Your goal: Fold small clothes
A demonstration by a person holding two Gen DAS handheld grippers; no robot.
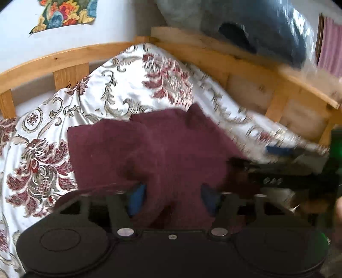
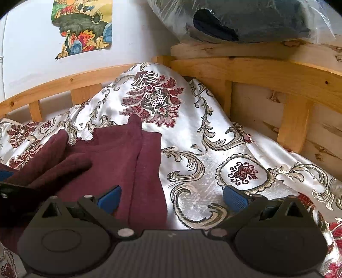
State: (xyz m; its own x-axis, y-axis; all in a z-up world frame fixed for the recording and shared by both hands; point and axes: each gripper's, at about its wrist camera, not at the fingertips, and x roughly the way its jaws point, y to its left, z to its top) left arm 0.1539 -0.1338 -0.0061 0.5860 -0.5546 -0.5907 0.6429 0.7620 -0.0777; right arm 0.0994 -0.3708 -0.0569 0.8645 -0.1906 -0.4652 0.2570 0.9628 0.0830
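A maroon garment [image 1: 149, 149] lies on a white floral bedspread [image 1: 42, 139]. My left gripper [image 1: 173, 196] is shut on a bunched fold of the garment, the blue pads pressed against the cloth on both sides. In the right wrist view the garment [image 2: 119, 162] lies at the left, partly folded, with a lifted flap at far left. My right gripper [image 2: 171, 196] is open and empty, its left pad over the garment's right edge, its right pad [image 2: 235, 198] over bare bedspread [image 2: 213, 149]. The right gripper shows blurred at the right of the left wrist view [image 1: 288, 169].
A wooden bed frame [image 2: 277, 72] runs behind and to the right. A plastic bag of dark clothes [image 2: 245, 19] sits on a wooden ledge above it. A colourful picture [image 2: 83, 27] hangs on the white wall. The bedspread rises in a hump at the back.
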